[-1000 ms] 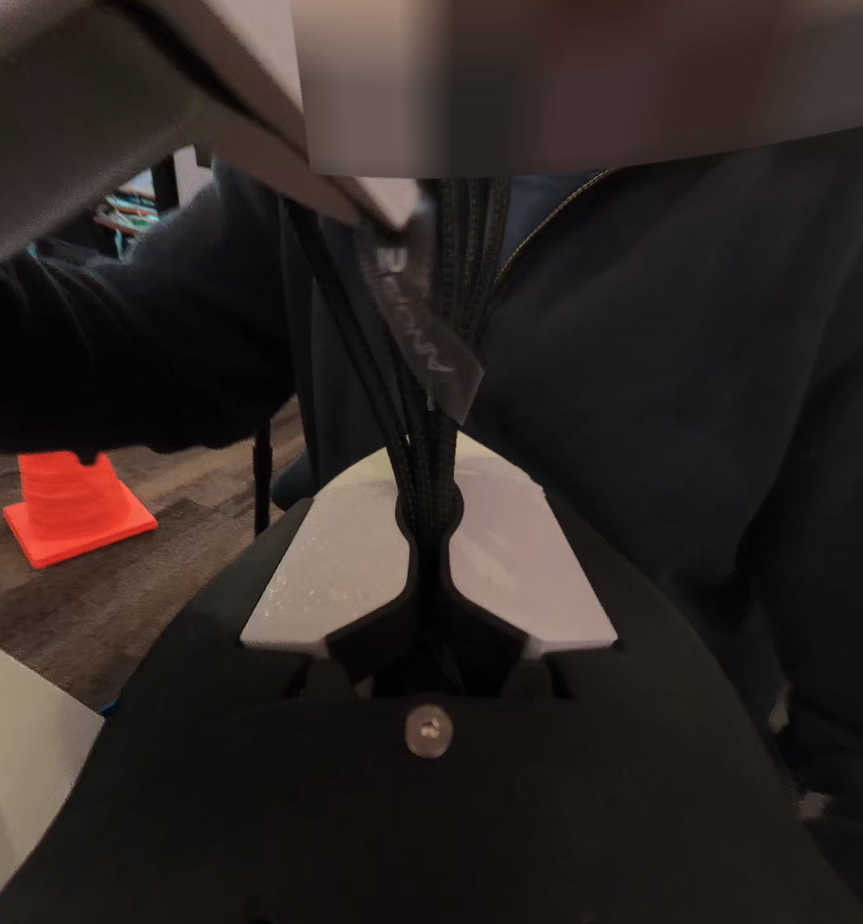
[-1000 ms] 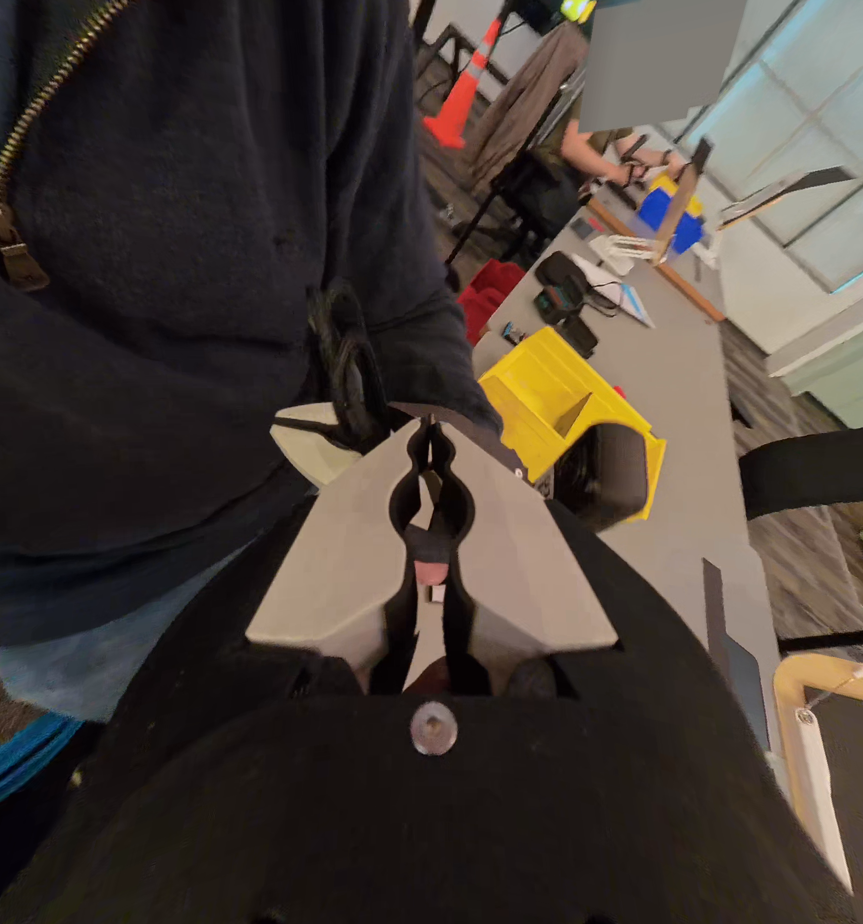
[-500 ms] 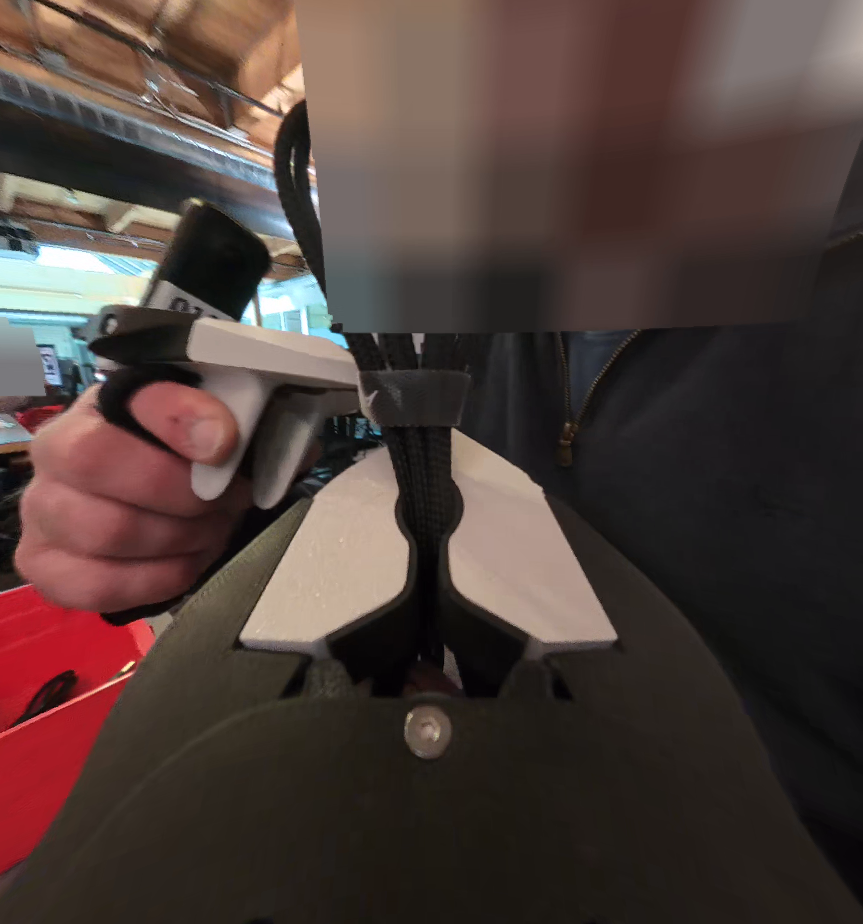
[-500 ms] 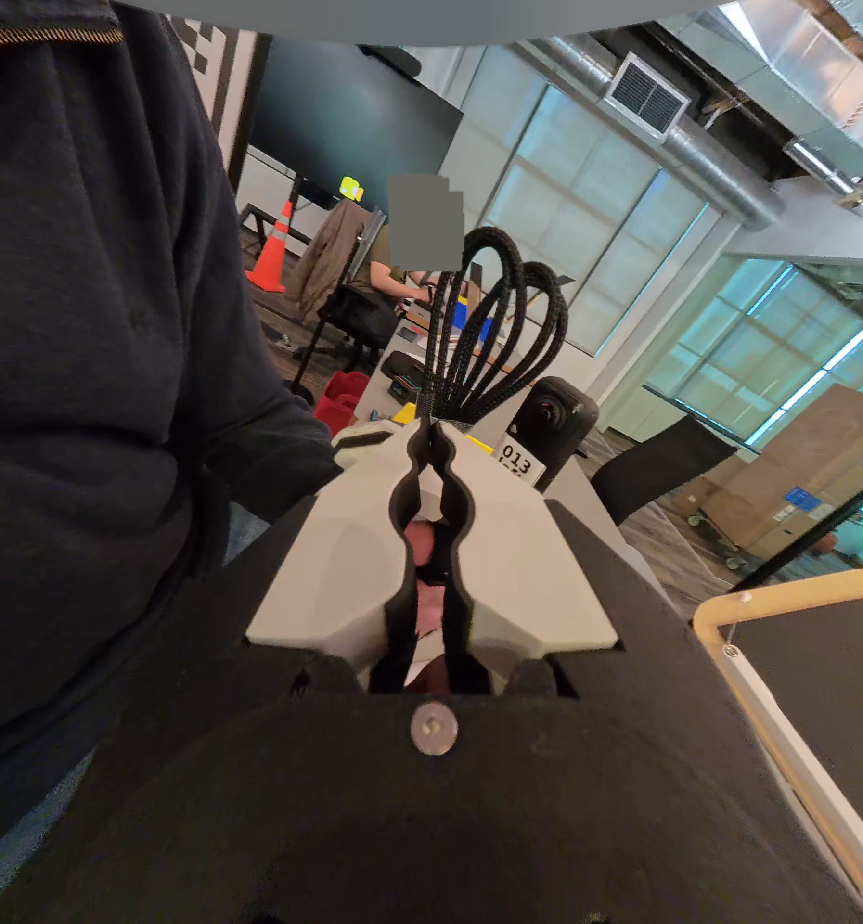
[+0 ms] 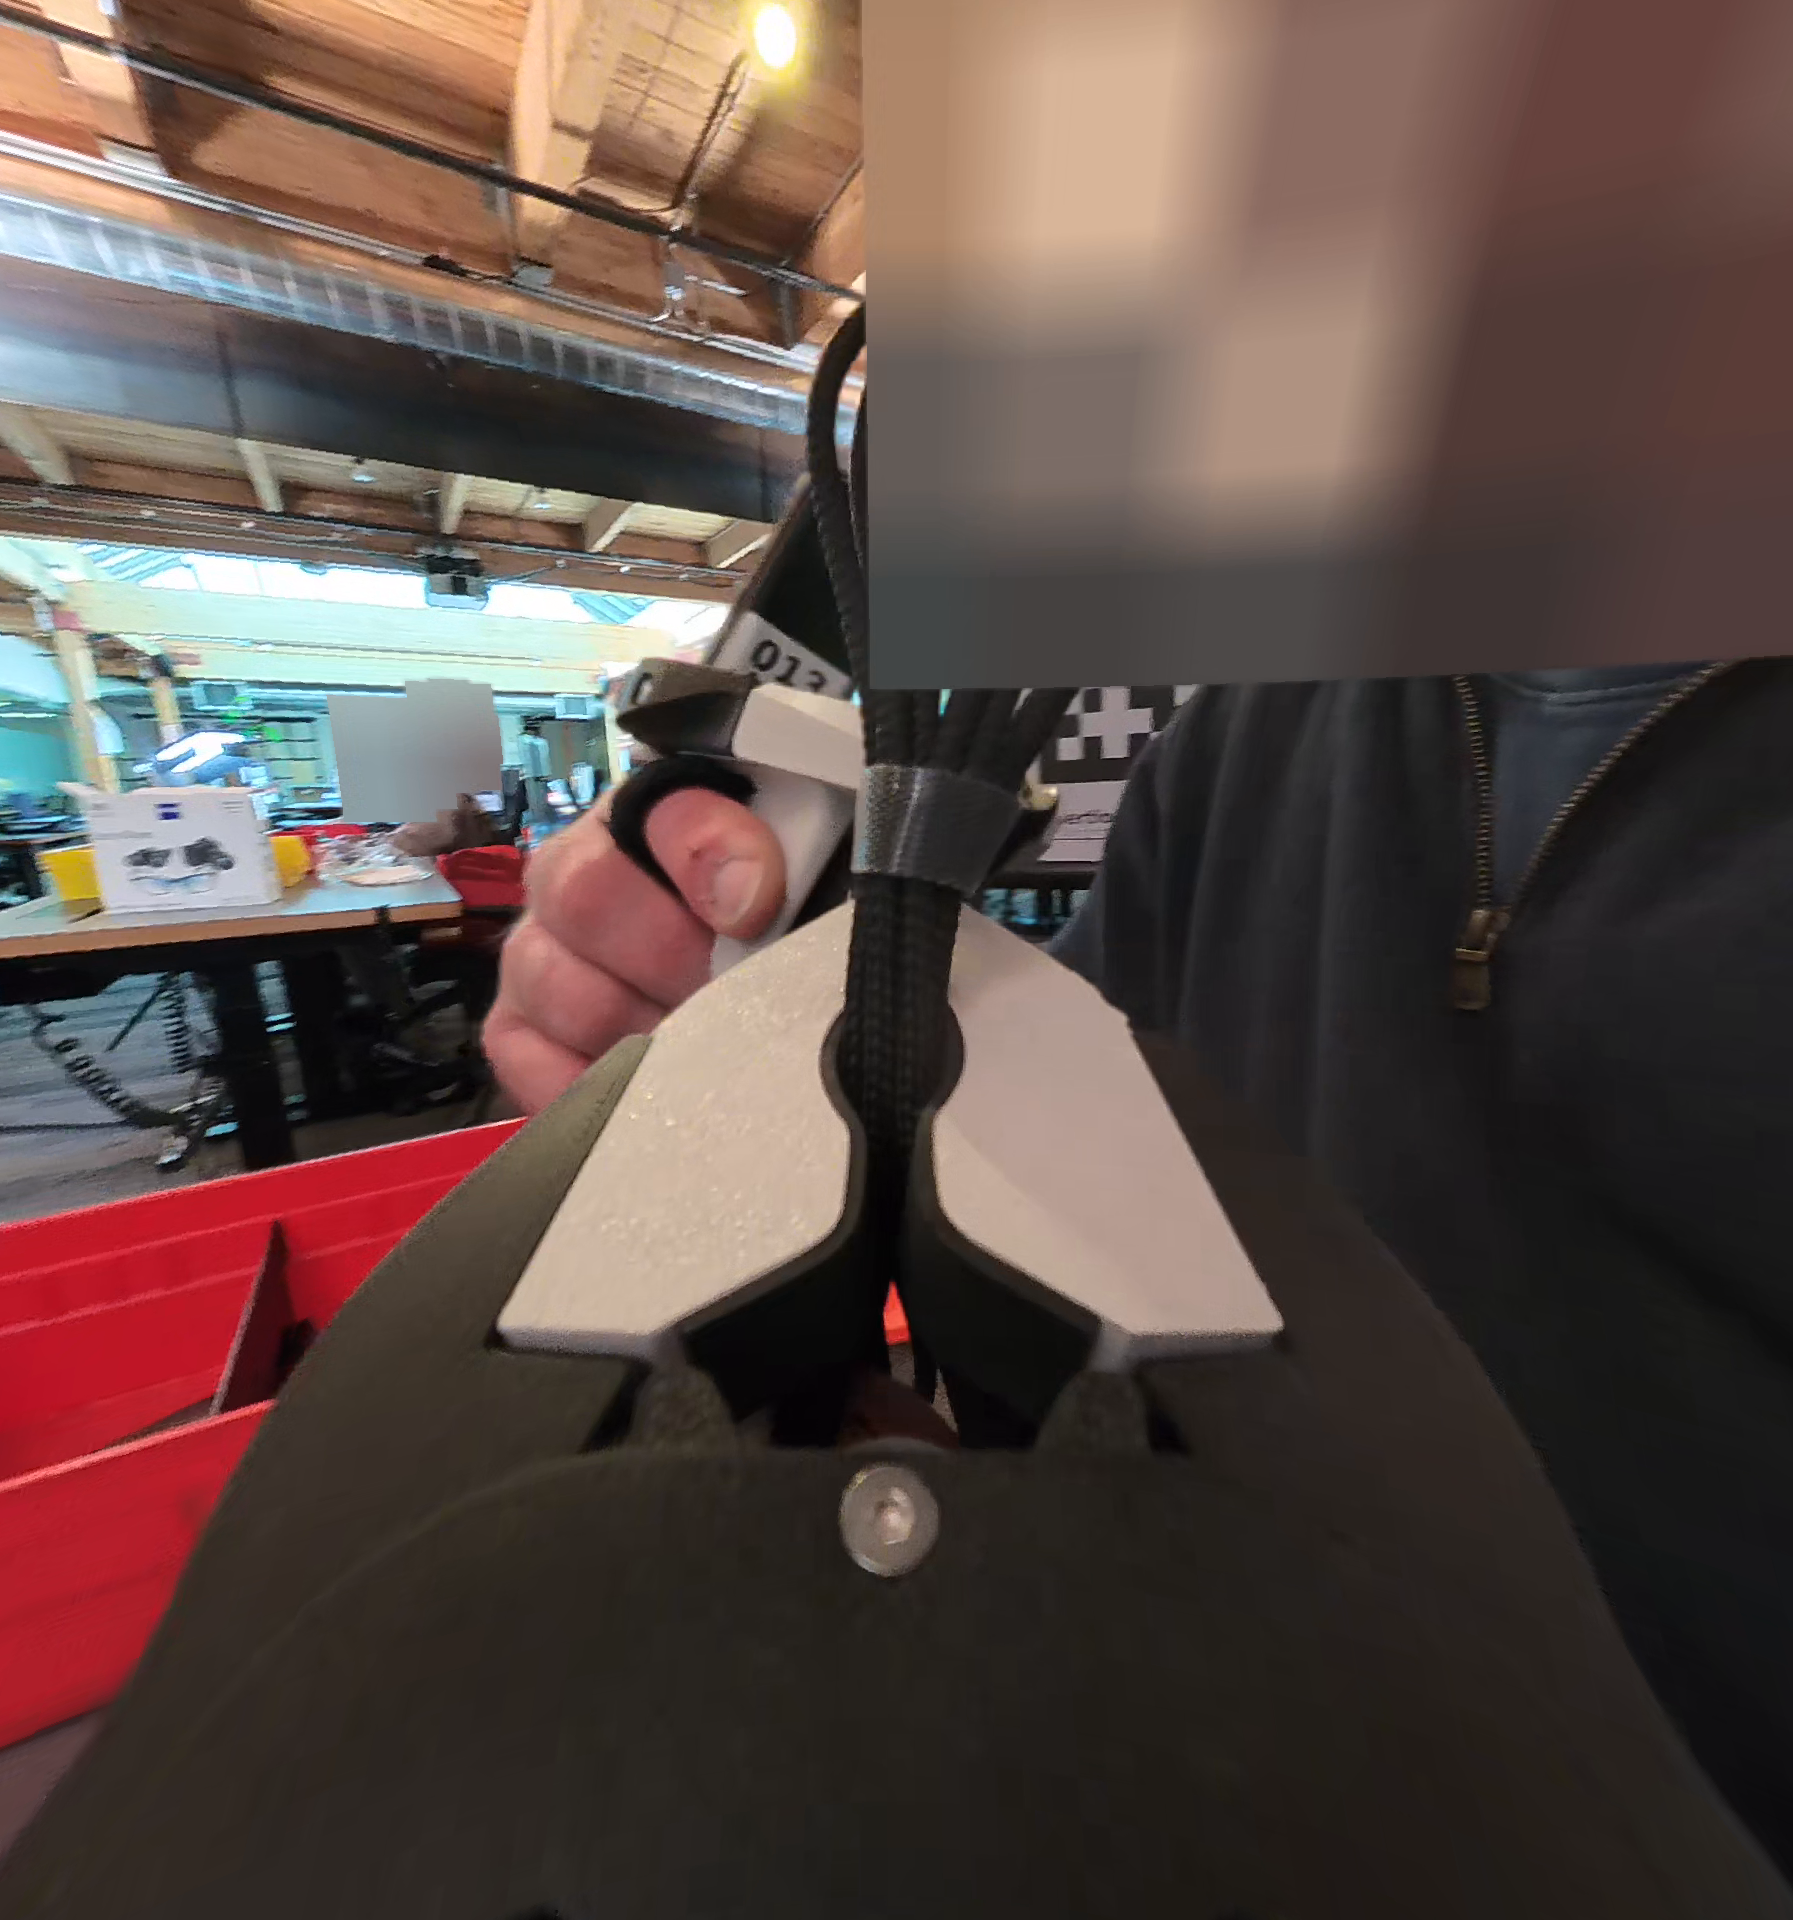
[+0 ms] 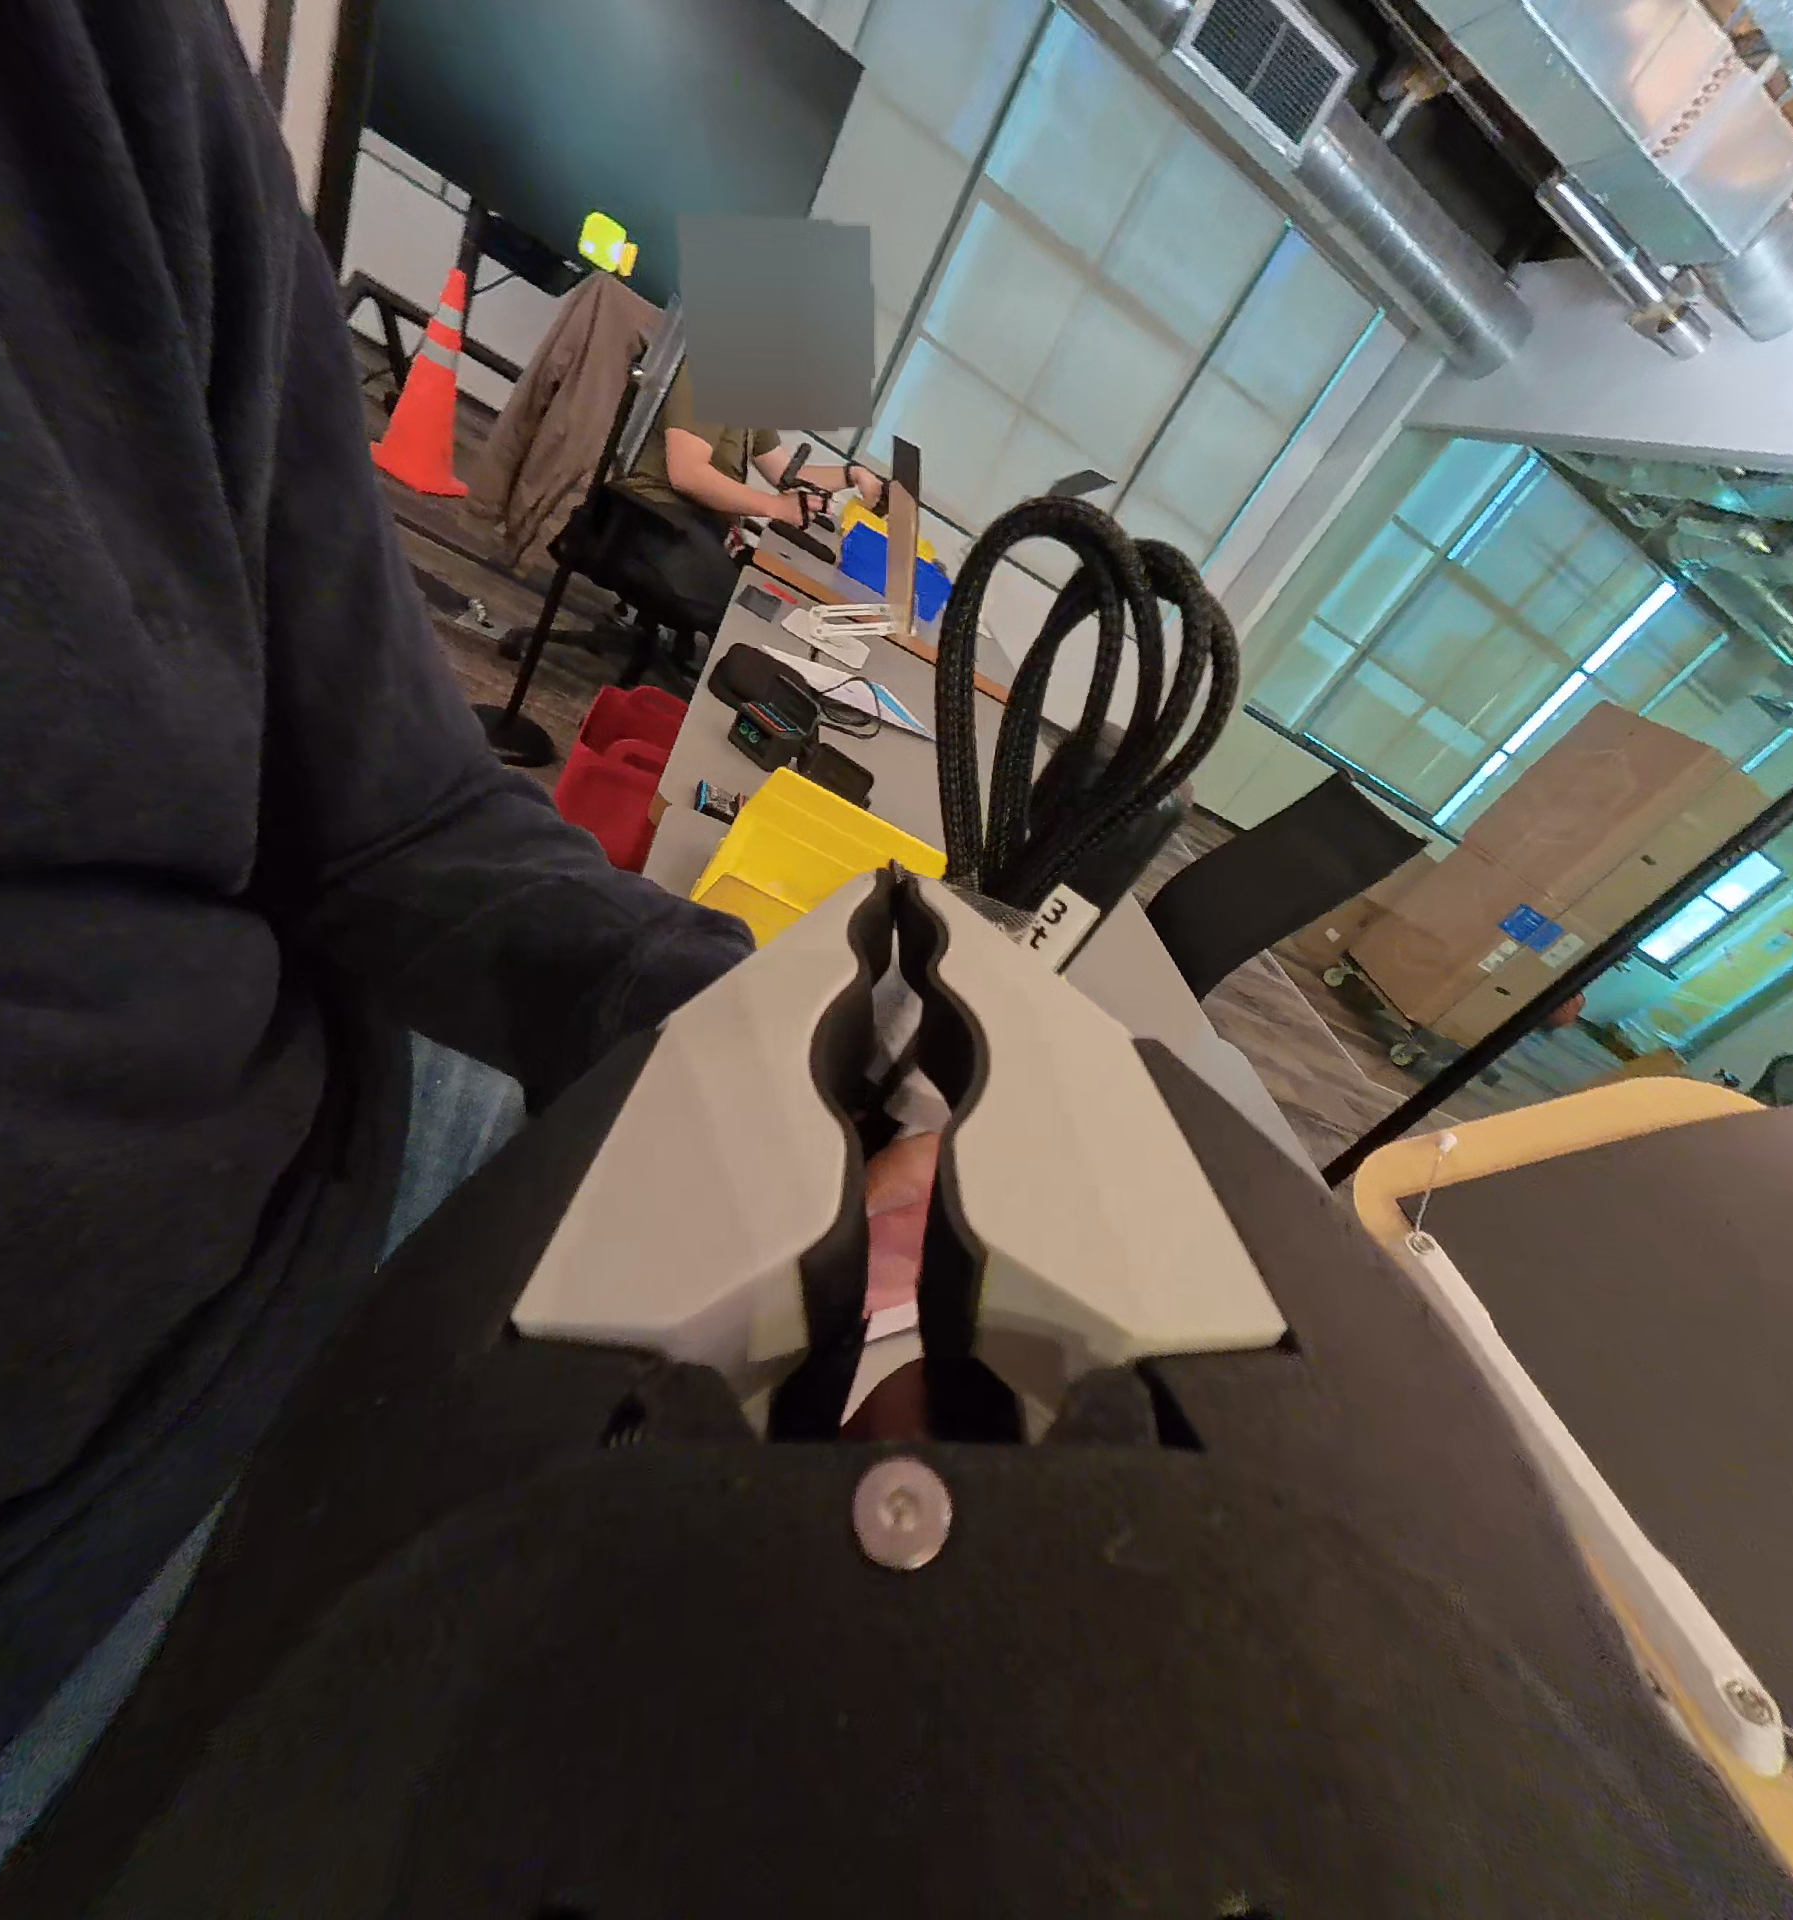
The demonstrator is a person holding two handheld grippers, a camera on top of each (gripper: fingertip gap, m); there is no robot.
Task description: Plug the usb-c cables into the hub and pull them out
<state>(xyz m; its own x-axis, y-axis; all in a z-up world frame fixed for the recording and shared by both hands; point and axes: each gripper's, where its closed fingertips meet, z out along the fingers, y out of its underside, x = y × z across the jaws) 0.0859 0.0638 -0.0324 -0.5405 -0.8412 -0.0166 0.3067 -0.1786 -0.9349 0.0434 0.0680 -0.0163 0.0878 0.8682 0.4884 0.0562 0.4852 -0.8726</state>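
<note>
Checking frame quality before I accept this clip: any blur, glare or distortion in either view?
Left wrist view: ceiling lamp flares, ceiling smeared, cable bundle in left gripper sharp. Right wrist view: sharp, bright windows, wide-angle bending, cable loops crisp.

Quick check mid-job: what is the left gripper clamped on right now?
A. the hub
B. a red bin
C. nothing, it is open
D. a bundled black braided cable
D: in the left wrist view the left gripper is shut on the cable bundle, whose strands are held by a grey strap just above the fingers.
</note>
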